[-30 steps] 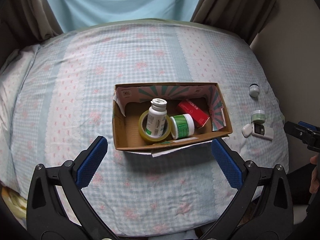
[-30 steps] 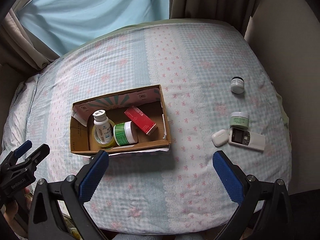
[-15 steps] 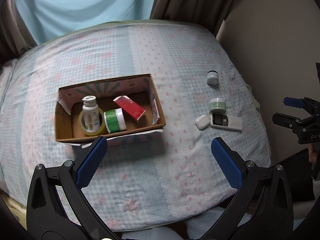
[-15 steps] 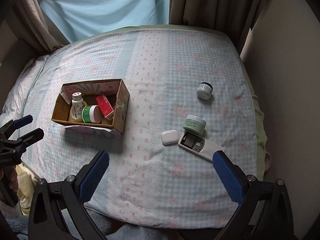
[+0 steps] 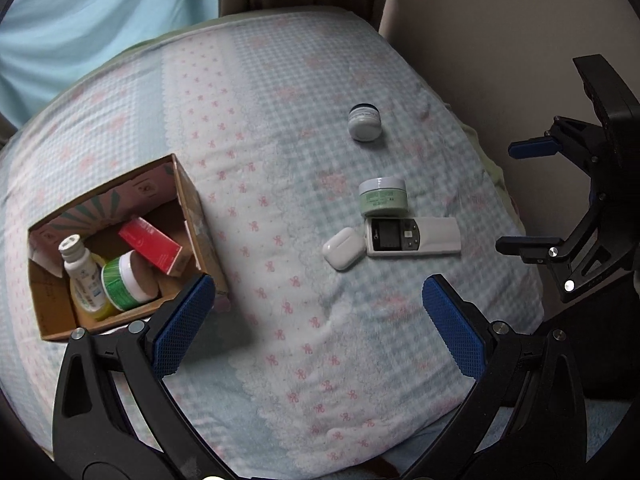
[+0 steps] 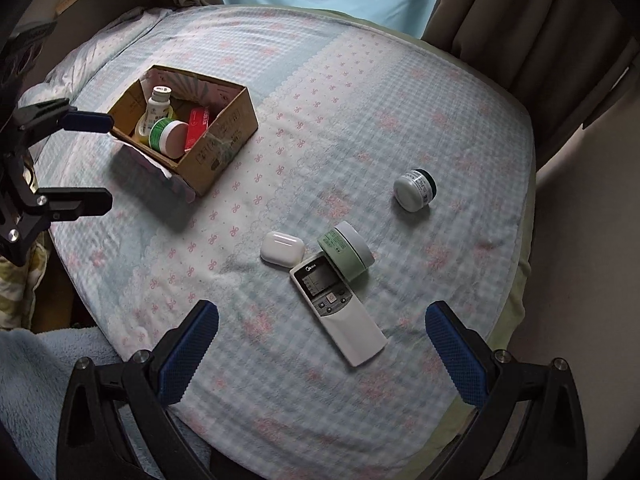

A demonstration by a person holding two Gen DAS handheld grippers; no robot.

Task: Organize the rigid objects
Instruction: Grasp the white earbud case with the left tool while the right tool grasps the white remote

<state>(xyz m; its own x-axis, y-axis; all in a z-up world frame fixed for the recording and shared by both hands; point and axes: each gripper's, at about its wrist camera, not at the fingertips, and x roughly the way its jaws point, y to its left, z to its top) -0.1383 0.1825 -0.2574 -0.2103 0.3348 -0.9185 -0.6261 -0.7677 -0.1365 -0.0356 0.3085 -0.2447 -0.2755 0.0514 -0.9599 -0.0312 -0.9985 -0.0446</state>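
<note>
A cardboard box [image 5: 192, 204] [image 6: 236, 120] on the bed holds a white bottle [image 5: 78, 268], a green-labelled jar [image 5: 124, 280] and a red carton [image 5: 154, 246]. Loose on the bedspread lie a white remote [image 6: 338, 308] [image 5: 412, 236], a white earbud case [image 6: 282, 249] [image 5: 344, 248], a pale green jar [image 6: 346, 254] [image 5: 384, 198] and a small white jar [image 6: 414, 190] [image 5: 364, 122]. My left gripper [image 5: 318, 320] hovers open above the bedspread between the box and the loose items. My right gripper [image 6: 322, 352] stands open just in front of the remote. Neither holds anything.
The bed wears a blue checked spread with pink bows [image 6: 360, 100]. Curtains [image 6: 520, 20] hang at the head, and a wall [image 5: 500, 40] runs along the bed's right side. A blue fleece [image 6: 36, 360] lies at the near left edge.
Both grippers have swung to the right, away from the box. The loose items have come near the centre of both views, and the right gripper has come closer to the remote.
</note>
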